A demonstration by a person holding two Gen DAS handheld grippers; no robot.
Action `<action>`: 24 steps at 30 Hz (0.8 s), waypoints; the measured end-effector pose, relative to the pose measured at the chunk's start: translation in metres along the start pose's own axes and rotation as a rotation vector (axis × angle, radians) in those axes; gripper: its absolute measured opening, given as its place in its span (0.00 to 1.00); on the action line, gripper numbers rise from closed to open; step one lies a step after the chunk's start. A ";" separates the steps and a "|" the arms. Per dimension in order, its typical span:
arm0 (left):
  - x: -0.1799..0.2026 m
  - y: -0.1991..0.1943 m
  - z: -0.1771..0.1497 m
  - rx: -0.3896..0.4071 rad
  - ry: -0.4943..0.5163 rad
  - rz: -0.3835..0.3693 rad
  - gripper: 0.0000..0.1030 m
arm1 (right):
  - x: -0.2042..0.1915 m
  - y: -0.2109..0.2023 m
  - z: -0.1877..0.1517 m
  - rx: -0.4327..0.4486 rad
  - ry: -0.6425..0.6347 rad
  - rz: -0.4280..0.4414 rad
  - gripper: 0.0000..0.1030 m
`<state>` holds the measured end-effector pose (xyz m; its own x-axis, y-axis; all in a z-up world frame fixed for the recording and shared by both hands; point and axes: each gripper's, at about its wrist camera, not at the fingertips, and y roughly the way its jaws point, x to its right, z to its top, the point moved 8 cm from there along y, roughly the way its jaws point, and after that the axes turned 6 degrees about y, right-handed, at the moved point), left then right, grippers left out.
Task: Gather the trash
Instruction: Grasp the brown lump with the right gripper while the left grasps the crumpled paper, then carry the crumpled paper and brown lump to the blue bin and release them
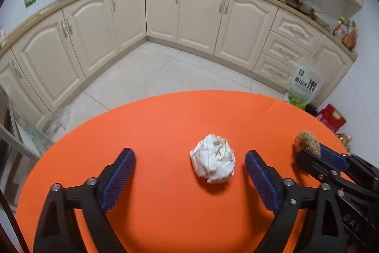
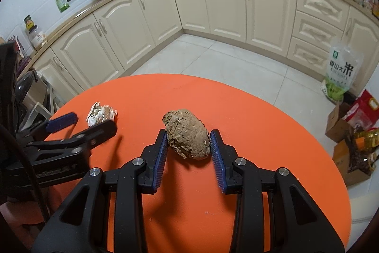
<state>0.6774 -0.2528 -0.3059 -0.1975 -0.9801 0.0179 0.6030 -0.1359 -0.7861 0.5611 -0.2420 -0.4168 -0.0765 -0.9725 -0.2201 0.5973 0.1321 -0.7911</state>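
While left tool (image 1: 189,166) gapes, right tool (image 2: 188,146) grips brown wad (image 2: 187,136)

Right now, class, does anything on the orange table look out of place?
Yes: a crumpled white paper ball and a brown paper wad lie on the orange table; both look like trash.

White crumpled paper ball (image 1: 212,164) and brown wad (image 2: 187,133) on orange table (image 2: 213,96)

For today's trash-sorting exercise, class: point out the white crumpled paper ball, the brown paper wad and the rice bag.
white crumpled paper ball (image 1: 212,161): left wrist view, middle of its crumpled top.
brown paper wad (image 2: 188,136): right wrist view, middle of its upper face.
rice bag (image 2: 341,70): right wrist view, its printed front.
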 end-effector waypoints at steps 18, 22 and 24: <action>0.004 -0.081 -0.071 0.135 -0.035 -0.073 0.24 | -0.010 -0.065 -0.022 0.064 0.024 0.031 0.33; 0.011 -0.130 -0.106 0.188 -0.021 -0.085 0.24 | -0.013 -0.094 -0.031 0.103 0.019 0.033 0.33; 0.016 -0.155 -0.123 0.220 -0.015 -0.092 0.24 | -0.015 -0.113 -0.038 0.126 0.019 0.034 0.33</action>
<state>0.4853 -0.2300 -0.2595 -0.2490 -0.9640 0.0936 0.7370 -0.2513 -0.6275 0.4647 -0.2350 -0.3453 -0.0692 -0.9639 -0.2571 0.6954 0.1382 -0.7053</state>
